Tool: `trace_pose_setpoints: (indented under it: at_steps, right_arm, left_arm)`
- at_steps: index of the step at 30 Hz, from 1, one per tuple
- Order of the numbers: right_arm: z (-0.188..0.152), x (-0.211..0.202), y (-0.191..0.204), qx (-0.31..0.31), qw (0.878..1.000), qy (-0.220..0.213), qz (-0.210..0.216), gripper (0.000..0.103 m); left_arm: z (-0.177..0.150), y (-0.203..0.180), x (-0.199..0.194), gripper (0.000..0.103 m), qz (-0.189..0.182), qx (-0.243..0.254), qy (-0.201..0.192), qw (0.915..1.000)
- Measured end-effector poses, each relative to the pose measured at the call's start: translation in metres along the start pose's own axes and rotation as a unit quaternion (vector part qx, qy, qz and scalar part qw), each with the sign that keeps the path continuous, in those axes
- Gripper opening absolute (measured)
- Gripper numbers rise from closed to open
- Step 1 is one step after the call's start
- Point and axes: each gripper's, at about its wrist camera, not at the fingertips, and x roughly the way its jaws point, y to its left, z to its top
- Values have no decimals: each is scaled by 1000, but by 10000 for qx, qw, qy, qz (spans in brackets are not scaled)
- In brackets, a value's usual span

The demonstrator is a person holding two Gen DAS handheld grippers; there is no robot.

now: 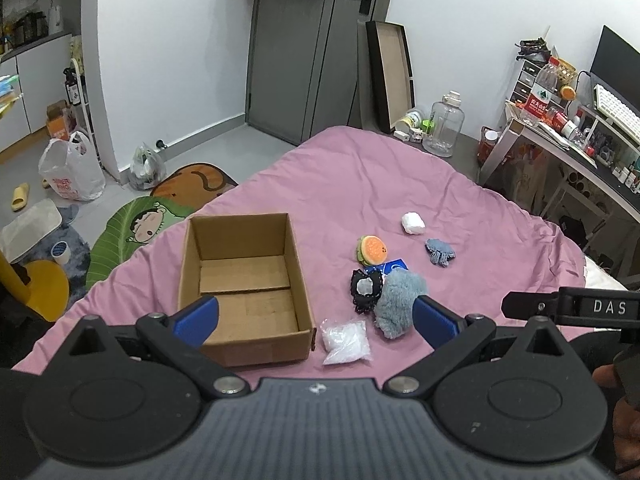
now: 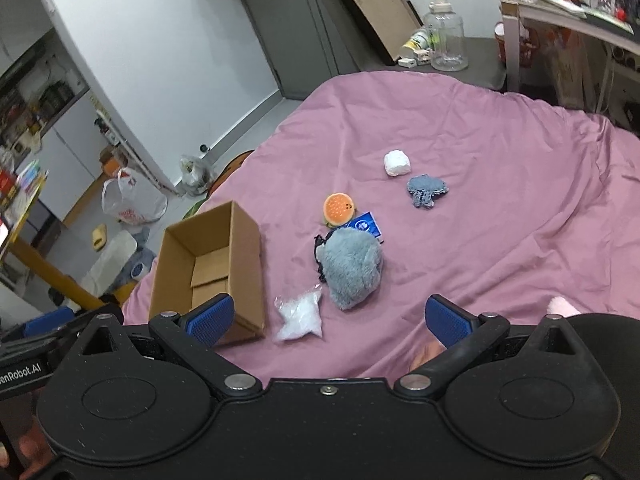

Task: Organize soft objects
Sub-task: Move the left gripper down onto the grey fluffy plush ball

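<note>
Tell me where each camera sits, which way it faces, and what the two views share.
Left wrist: on the left claw, facing the bed over the empty cardboard box; the right claw's tip and a hand show.
Right wrist: on the right claw, further right, angled toward the box; fingers show bottom left.
Shared: box, grey plush, burger toy, pink sheet.

I'm working in a lived-in bedroom at home. A bed (image 1: 400, 184) with a pink cover fills the middle, facing a grey door (image 1: 304, 48) with clothes hung on top. A cluttered desk (image 1: 576, 140) carries a monitor (image 1: 616, 64) and keyboard (image 1: 616, 108). Cartoon rugs (image 1: 136, 232), a slipper (image 1: 20, 196) and a plastic bag (image 1: 70, 172) lie on the floor.
</note>
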Motion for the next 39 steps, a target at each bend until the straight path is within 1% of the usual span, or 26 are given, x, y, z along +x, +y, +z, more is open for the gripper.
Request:
trace_pose_setpoints:
  at_steps: [3, 5, 7, 10, 12, 14, 18, 20, 22, 25, 30, 31, 34, 36, 39]
  right_arm:
    - [8, 13, -10, 171, 9998, 89, 40, 100]
    - [13, 22, -14, 244, 9996, 157, 72, 91]
    - [17, 30, -19, 336, 9991, 223, 114, 88]
    - [23, 43, -27, 486, 9982, 303, 150, 80]
    - [27, 52, -35, 629, 9971, 366, 213, 76]
    - [29, 61, -43, 782, 9956, 436, 273, 69]
    - [31, 79, -59, 1123, 9911, 570, 427, 64]
    - [32, 87, -65, 1257, 9892, 601, 447, 60]
    - [33, 96, -72, 1407, 9866, 647, 510, 57]
    - [35, 109, -80, 1554, 9833, 731, 603, 57]
    - [37, 126, -90, 1703, 9800, 767, 689, 56]
    - [38, 130, -91, 1736, 9791, 780, 716, 54]
    - [38, 141, -97, 1851, 9761, 817, 790, 51]
    - [37, 149, -101, 1947, 9736, 864, 824, 47]
    - [34, 161, -105, 2077, 9699, 871, 921, 46]
  left_arm:
    - [6, -2, 14, 101, -24, -64, 77, 9999]
    - [9, -4, 24, 100, -61, -98, 134, 9998]
    - [12, -6, 33, 100, -94, -117, 177, 9997]
    - [17, -11, 47, 99, -152, -127, 237, 9995]
    - [20, -14, 55, 98, -192, -129, 290, 9993]
    - [22, -18, 65, 96, -250, -121, 340, 9990]
    - [26, -26, 85, 93, -370, -162, 473, 9981]
    - [26, -29, 95, 90, -400, -196, 540, 9975]
    - [26, -32, 104, 83, -420, -228, 605, 9970]
    - [26, -35, 117, 76, -435, -275, 718, 9961]
    - [24, -44, 138, 69, -476, -298, 890, 9944]
    - [23, -46, 143, 68, -474, -306, 926, 9941]
    - [22, -49, 158, 59, -481, -370, 1033, 9928]
    - [20, -50, 167, 55, -512, -479, 1115, 9913]
    - [17, -52, 181, 53, -595, -581, 1228, 9889]
